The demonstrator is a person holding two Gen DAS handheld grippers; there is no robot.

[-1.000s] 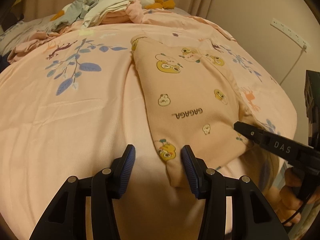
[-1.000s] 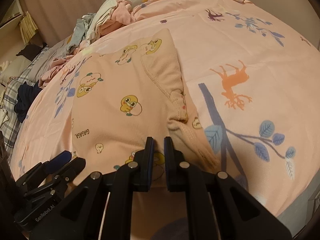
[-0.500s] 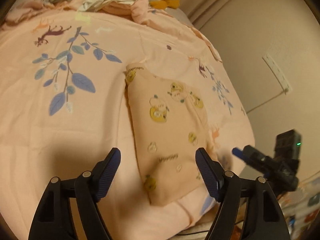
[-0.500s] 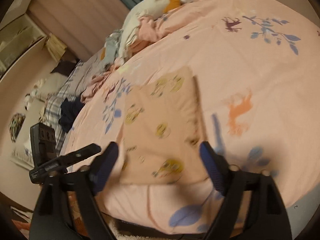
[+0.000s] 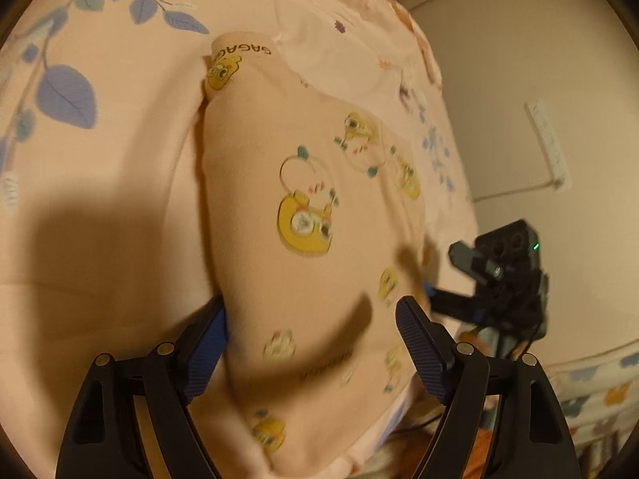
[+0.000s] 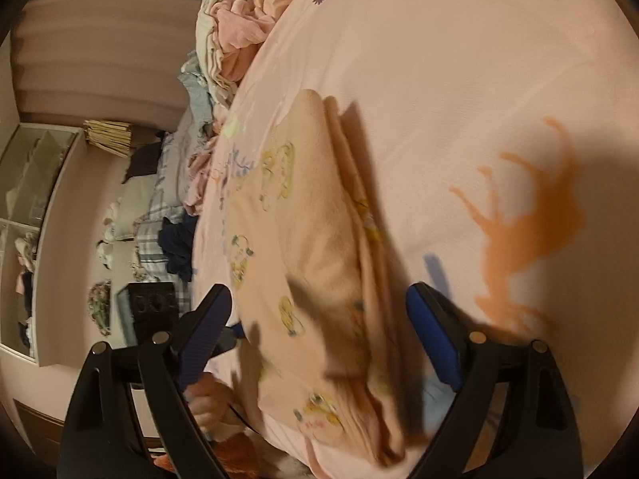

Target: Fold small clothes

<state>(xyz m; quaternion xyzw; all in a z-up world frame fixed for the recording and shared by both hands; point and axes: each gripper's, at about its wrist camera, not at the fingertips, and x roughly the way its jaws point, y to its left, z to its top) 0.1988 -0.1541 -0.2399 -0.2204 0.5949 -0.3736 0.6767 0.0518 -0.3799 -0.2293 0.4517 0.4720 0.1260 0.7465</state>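
My left gripper (image 5: 311,343) is spread wide, one finger at each side edge of the folded garment (image 5: 303,207), which fills the centre of the left view and lies on the pink bedsheet (image 5: 104,183) near the bed's front edge. A second ago this gripper was narrower and sat at the garment's near corner; half a second ago it had pulled back and opened. Now it has come in low, its left finger touching or slipping under the left edge; I cannot tell which.

My right gripper (image 6: 319,331) was pinched shut on the near hem a second ago. It has let go and now stands wide open over the garment (image 6: 315,247), which runs from centre to bottom of the right view. It holds nothing. The right gripper (image 5: 491,279) also shows at the right of the left view, just off the garment's right edge.

I judge the last fold is laid, and both hands are set to square up or lift the bundle. The heap of other clothes (image 6: 231,40) waits upper left.
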